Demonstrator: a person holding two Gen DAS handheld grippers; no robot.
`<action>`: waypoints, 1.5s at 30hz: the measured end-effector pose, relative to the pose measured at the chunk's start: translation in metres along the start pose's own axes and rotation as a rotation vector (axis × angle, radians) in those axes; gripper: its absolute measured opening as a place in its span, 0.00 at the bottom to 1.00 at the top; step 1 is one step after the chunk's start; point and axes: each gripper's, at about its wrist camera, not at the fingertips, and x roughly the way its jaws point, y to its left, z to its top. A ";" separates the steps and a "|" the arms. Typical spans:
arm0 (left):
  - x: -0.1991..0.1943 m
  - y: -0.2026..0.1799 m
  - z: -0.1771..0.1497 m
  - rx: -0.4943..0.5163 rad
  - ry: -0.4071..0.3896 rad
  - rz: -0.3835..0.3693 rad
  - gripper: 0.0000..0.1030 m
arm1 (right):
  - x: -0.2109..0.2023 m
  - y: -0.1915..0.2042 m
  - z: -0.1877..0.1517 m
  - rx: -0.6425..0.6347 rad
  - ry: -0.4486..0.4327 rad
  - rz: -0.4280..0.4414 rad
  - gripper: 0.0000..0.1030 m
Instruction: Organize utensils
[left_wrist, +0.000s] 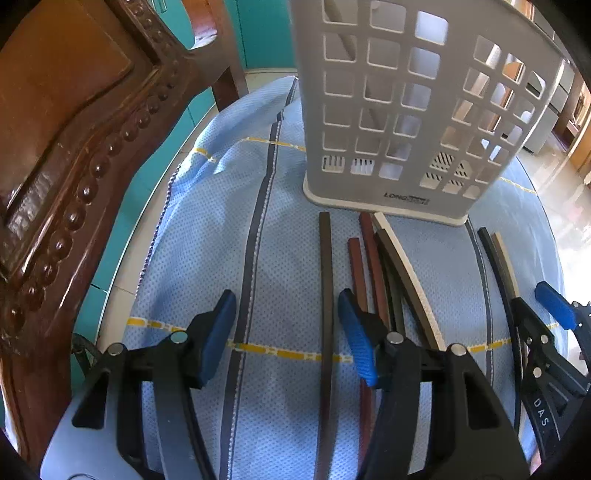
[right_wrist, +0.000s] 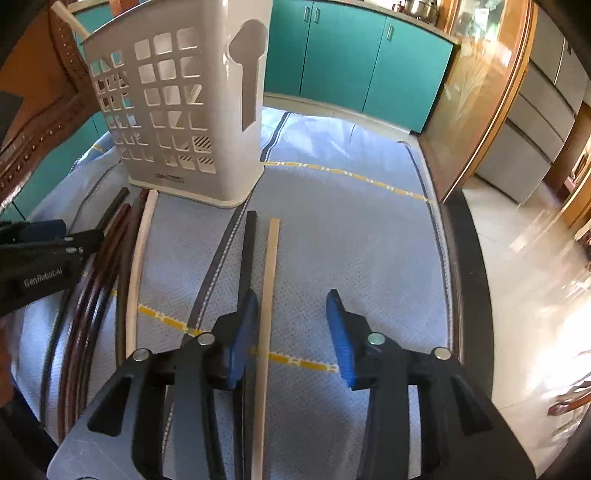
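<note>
A pale perforated utensil holder (left_wrist: 406, 110) (right_wrist: 177, 110) stands upright on the blue cloth, and a pale stick (right_wrist: 70, 18) pokes out of its top. Several chopsticks lie on the cloth in front of it. My left gripper (left_wrist: 288, 332) is open, low over the cloth, with a dark brown chopstick (left_wrist: 325, 288) lying between its fingers, untouched. Reddish-brown chopsticks (left_wrist: 371, 254) and a white one (left_wrist: 410, 273) lie just to its right. My right gripper (right_wrist: 291, 332) is open around a beige chopstick (right_wrist: 269, 280) that lies close to its left pad. A black chopstick (right_wrist: 249, 251) runs under that finger.
A carved wooden chair (left_wrist: 74, 147) rises close on the left. The blue cloth (right_wrist: 351, 240) ends at the table's dark edge (right_wrist: 465, 277) on the right, with pale floor beyond. Teal cabinets (right_wrist: 351, 55) stand behind. The left gripper (right_wrist: 48, 243) is over the chopstick bundle (right_wrist: 107, 258).
</note>
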 end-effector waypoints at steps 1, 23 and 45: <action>0.000 0.001 0.001 0.000 -0.001 0.002 0.57 | 0.000 -0.003 0.000 0.015 0.008 0.020 0.39; -0.002 -0.005 -0.005 0.020 -0.019 0.025 0.63 | -0.001 0.014 -0.002 -0.043 0.009 0.086 0.39; -0.003 -0.006 -0.007 0.027 -0.027 0.034 0.64 | 0.001 0.007 0.000 -0.004 0.008 0.070 0.39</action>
